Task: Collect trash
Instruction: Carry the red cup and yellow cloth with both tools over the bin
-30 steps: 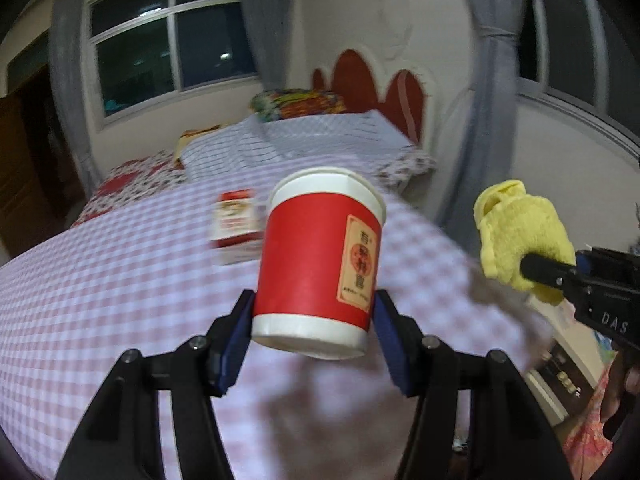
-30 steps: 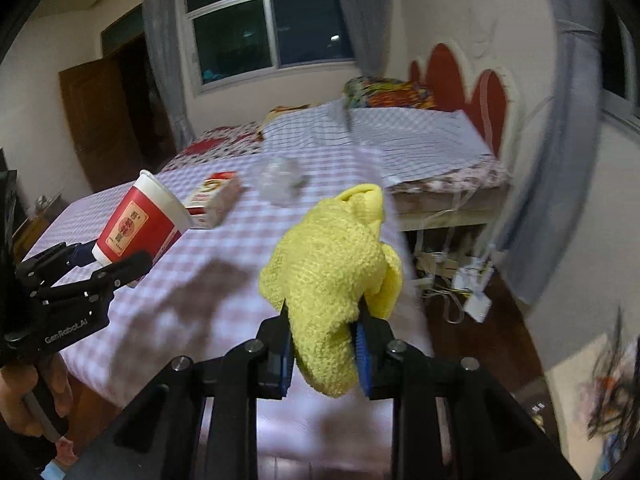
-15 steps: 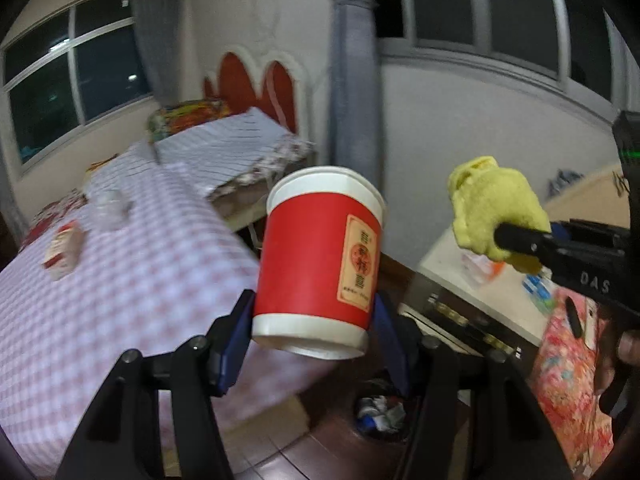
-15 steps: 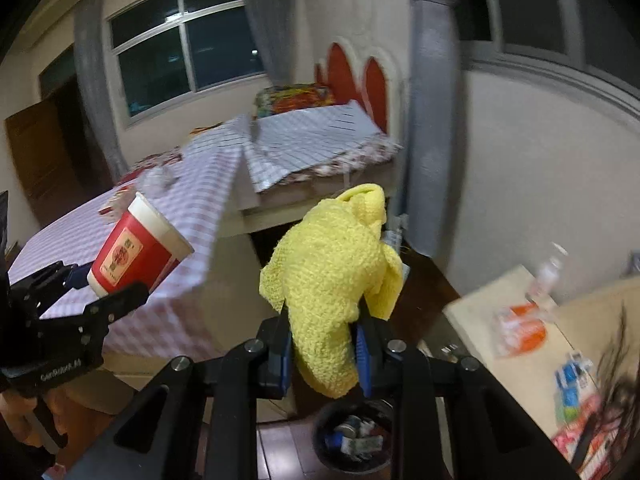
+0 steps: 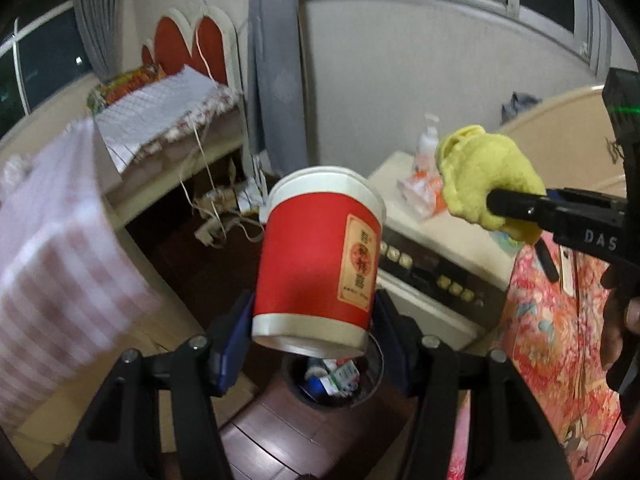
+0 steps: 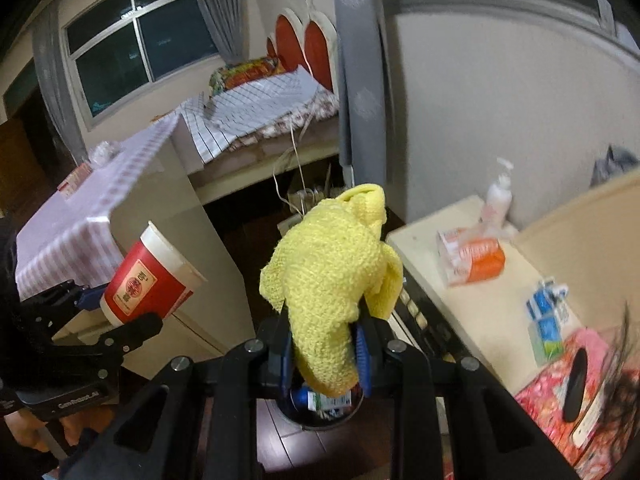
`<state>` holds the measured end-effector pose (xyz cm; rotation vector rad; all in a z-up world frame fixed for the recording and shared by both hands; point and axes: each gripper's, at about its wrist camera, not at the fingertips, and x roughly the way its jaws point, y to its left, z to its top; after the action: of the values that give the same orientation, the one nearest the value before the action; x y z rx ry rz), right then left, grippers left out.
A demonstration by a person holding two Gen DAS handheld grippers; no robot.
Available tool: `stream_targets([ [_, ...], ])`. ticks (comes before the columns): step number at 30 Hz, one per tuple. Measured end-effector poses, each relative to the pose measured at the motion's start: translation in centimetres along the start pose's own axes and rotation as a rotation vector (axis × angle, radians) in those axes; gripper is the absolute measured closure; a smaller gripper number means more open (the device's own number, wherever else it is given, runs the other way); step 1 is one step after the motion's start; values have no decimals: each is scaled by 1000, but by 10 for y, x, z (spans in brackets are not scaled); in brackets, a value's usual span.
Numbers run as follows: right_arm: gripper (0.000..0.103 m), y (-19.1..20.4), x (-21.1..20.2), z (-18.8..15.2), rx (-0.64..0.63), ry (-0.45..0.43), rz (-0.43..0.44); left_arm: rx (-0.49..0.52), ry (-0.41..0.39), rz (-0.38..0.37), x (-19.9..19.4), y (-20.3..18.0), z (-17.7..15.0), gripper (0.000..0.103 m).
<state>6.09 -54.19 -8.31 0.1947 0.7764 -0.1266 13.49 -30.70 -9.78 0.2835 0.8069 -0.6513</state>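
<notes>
A red paper cup [image 5: 318, 256] with a white rim is clamped at its base by my left gripper [image 5: 314, 334], shut on it. It also shows at the left of the right wrist view as the red cup [image 6: 148, 280]. My right gripper [image 6: 324, 352] is shut on a crumpled yellow cloth [image 6: 336, 280]; the same yellow cloth [image 5: 484, 182] hangs at the right of the left wrist view. Below both grippers a round dark trash bin [image 5: 362, 394] stands on the floor with packaging inside; the bin [image 6: 320, 420] sits partly hidden behind the cloth.
A checked tablecloth [image 5: 56, 272] drapes a table [image 6: 176, 200] at the left. A low cream cabinet [image 6: 480, 312] at the right carries an orange tissue pack [image 6: 476, 262], a pump bottle [image 6: 498, 196] and small cartons [image 6: 546, 308]. Loose cables [image 5: 212, 216] hang under the bed.
Both grippers have swung from over the checked table to the right and downward, carrying cup and cloth. The trash bin now lies directly under them.
</notes>
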Motion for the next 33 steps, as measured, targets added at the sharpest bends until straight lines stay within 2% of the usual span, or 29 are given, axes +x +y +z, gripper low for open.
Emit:
stream_targets([
  [16,76,-16,118,-89,12,238,45,-74,235,-42,103,11,-64,44],
  [28,76,-6,185,-124,-58,370,79,-86,363,-72,165,13,-95,44],
  [33,76,-5,206,-130,-64,400,95,-87,376,-72,179,19,-96,44],
])
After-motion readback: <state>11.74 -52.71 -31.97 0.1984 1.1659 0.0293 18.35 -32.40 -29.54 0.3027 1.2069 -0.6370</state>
